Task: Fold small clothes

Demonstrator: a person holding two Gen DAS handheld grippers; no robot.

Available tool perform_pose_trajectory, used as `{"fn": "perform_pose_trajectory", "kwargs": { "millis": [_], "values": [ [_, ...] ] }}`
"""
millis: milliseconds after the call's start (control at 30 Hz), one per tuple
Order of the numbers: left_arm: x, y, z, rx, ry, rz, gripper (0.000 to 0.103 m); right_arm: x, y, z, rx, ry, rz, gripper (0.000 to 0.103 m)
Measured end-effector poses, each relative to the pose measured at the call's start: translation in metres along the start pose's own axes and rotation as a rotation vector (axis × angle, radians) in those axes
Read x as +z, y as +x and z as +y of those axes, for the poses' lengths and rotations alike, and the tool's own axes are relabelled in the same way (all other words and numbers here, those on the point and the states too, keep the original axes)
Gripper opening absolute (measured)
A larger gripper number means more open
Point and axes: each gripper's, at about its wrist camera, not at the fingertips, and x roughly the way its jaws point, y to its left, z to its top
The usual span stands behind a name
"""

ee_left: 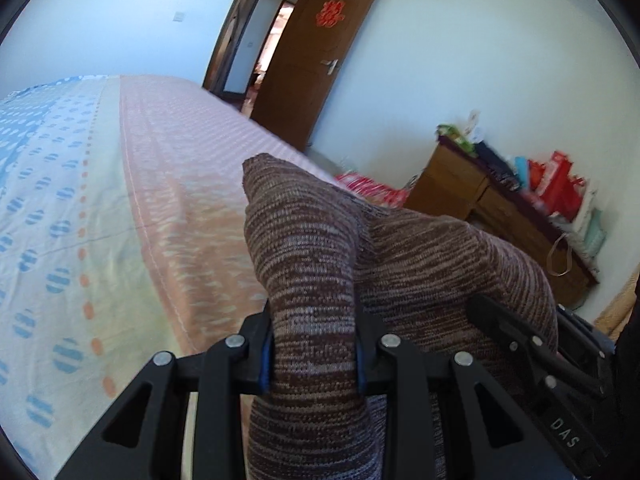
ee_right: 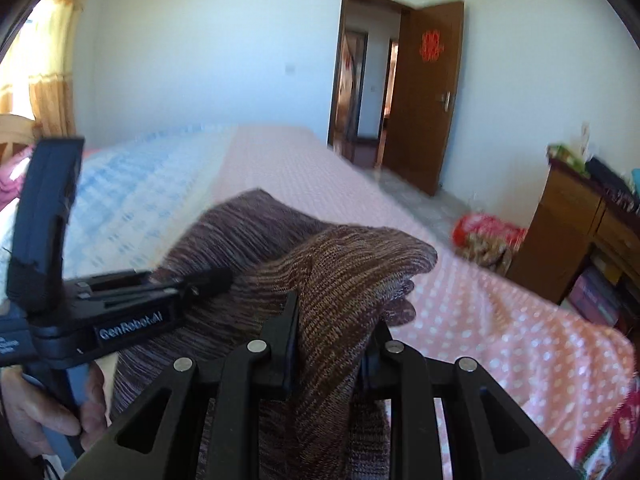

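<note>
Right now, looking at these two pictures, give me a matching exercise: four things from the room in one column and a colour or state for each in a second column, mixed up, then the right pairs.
Things:
1. knitted garment
2. door
3. bed cover
4. left gripper

Colour or state:
A. pink with pale dots
B. standing open
C. brown with fine stripes
D. clamped on fabric

Pairs: 1-C, 2-B, 3-A, 4-D
</note>
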Motion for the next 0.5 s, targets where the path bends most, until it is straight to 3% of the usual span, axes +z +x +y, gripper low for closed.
{"fn": "perform_pose_trajectory", "kwargs": {
  "millis": [100,167,233,267,400,500],
  "values": [
    [-0.012,0.038,0.011,0.068,-0.03,0.121,0.032,-0.009,0.029,-0.01,0.039,0.046,0.109,0.024],
    [-0.017,0.039,0.017,0.076,-0.045,0.106,0.041,-0.01,0.024,-0.018,0.074,0.096,0.097,0.028],
    [-0.016,0.037,0.02,0.077,-0.052,0.122,0.053,-0.014,0.024,-0.03,0.087,0.15,0.139,0.052],
    [-0.016,0.035,0.023,0.076,-0.058,0.145,0.06,-0.018,0.021,-0.037,0.1,0.183,0.148,0.056],
    [-0.023,0.012,0.039,-0.017,-0.107,0.197,0.071,-0.045,-0.009,-0.075,0.259,0.357,0.166,0.063],
    [-0.046,-0.007,0.05,-0.123,-0.175,0.209,0.081,-0.071,-0.027,-0.077,0.328,0.392,0.185,0.066]
  ]
}}
